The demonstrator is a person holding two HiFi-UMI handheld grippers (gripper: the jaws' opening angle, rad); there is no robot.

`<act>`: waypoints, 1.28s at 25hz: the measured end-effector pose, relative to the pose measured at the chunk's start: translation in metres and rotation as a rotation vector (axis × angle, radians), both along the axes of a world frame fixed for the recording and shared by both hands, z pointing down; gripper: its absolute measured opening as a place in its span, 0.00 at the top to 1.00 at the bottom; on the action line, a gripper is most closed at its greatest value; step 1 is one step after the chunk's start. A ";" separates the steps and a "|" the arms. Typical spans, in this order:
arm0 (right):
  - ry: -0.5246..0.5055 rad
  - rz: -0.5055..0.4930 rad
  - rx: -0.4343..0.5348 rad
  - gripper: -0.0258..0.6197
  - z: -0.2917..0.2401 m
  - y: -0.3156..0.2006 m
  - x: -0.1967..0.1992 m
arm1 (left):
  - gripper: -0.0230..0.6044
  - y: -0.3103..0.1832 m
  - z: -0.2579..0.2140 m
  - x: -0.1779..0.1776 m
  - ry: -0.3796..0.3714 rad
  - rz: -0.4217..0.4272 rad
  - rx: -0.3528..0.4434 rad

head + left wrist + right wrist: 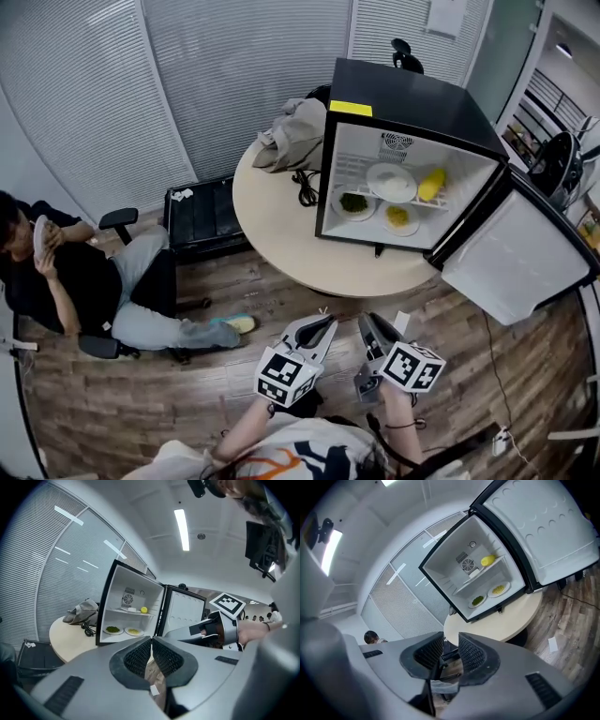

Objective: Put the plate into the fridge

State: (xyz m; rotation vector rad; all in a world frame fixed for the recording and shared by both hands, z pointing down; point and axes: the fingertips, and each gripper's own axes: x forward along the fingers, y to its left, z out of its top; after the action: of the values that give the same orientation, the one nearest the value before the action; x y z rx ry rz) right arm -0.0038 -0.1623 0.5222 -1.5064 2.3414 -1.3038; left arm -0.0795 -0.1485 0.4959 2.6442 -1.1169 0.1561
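Observation:
The black mini fridge [412, 103] stands open on the round table [281, 234]. A white plate [391, 182] lies on its upper shelf beside a yellow item [431, 185]. Below sit a plate with greens [353, 203] and a plate with yellow food [398, 217]. Both grippers hang over the wooden floor, well short of the table. My left gripper [322, 328] [152, 641] is shut, pads together, holding nothing. My right gripper [368, 326] [451, 639] is open with a narrow bare gap between its pads.
The fridge door [516, 258] swings out to the right. A grey garment [292, 136] and a black cable [307, 187] lie on the table's left. A person [66, 272] sits in a chair at far left, next to a black bench [202, 211].

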 end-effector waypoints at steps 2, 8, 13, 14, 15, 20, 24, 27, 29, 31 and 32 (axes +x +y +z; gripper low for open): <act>0.008 0.011 -0.002 0.80 0.001 0.013 0.009 | 0.94 0.010 0.000 0.006 0.005 -0.002 -0.009; 0.007 0.068 0.006 0.84 0.002 0.054 0.041 | 0.94 0.050 0.006 0.034 -0.020 0.031 -0.025; -0.007 0.067 0.007 0.87 0.004 0.092 0.053 | 0.94 0.090 0.005 0.053 -0.041 0.056 -0.020; -0.009 0.058 0.006 0.87 0.005 0.098 0.053 | 0.94 0.096 0.006 0.056 -0.045 0.059 -0.020; -0.009 0.050 0.007 0.87 0.005 0.105 0.053 | 0.94 0.102 0.006 0.059 -0.049 0.060 -0.019; 0.026 0.022 0.032 0.88 0.004 0.137 0.055 | 0.94 0.128 0.005 0.068 -0.052 0.060 -0.012; 0.039 0.013 0.046 0.89 0.002 0.156 0.060 | 0.94 0.145 0.004 0.078 -0.053 0.074 -0.001; 0.046 0.016 0.058 0.90 -0.001 0.165 0.064 | 0.94 0.155 0.003 0.083 -0.051 0.084 0.008; 0.046 0.013 0.062 0.91 -0.002 0.170 0.065 | 0.94 0.160 0.002 0.084 -0.051 0.087 0.014; 0.047 0.012 0.069 0.91 -0.005 0.175 0.064 | 0.94 0.164 0.001 0.083 -0.051 0.085 0.018; 0.049 0.015 0.075 0.92 -0.007 0.177 0.064 | 0.94 0.165 0.000 0.083 -0.051 0.084 0.020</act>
State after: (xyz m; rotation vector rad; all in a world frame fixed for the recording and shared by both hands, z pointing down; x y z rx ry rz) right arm 0.0600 0.0142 0.5147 -1.5478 2.3756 -1.1745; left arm 0.0031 0.0167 0.4963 2.7209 -1.0284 0.2302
